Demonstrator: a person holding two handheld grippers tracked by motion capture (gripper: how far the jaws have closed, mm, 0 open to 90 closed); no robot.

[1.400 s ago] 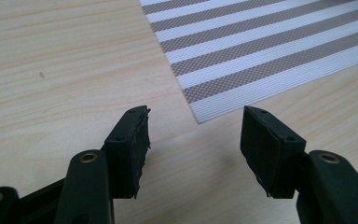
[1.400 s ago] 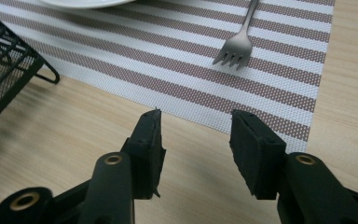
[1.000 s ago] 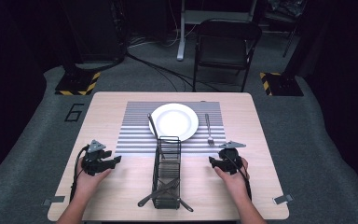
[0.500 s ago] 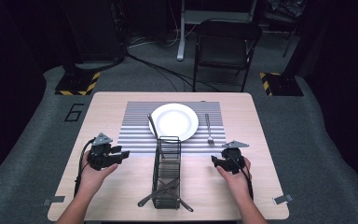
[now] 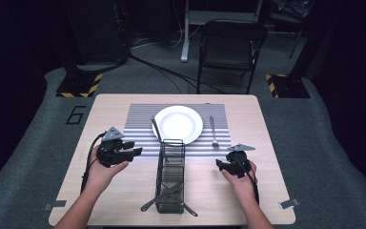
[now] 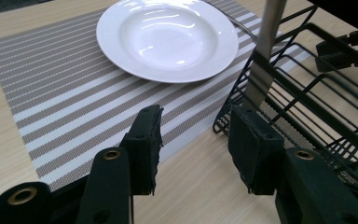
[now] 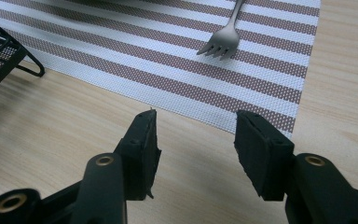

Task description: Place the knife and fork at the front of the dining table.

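A white plate [image 5: 177, 124] [image 6: 168, 39] sits on a striped placemat [image 5: 138, 119] [image 7: 121, 51]. Left of the plate a knife [image 5: 156, 128] [image 6: 263, 60] rests with one end against the rim of a black wire basket [image 5: 171, 176] [image 6: 307, 93]. A fork [image 5: 214, 133] [image 7: 223, 42] lies right of the plate. My left gripper [image 5: 136, 149] [image 6: 196, 126] hovers left of the basket, pointing toward it. Its jaws have just been closing; they stand apart with nothing between them. My right gripper [image 5: 224, 164] [image 7: 196, 135] rests open near the mat's front right corner, empty.
The basket lies lengthwise in the middle of the wooden table [image 5: 276, 143], with dark utensils [image 5: 164, 196] sticking out of its near end. A folding chair [image 5: 231, 47] stands beyond the far edge. Cables cross the floor behind.
My left gripper has risen off the table and swung right toward the basket. The right gripper has stayed where it was.
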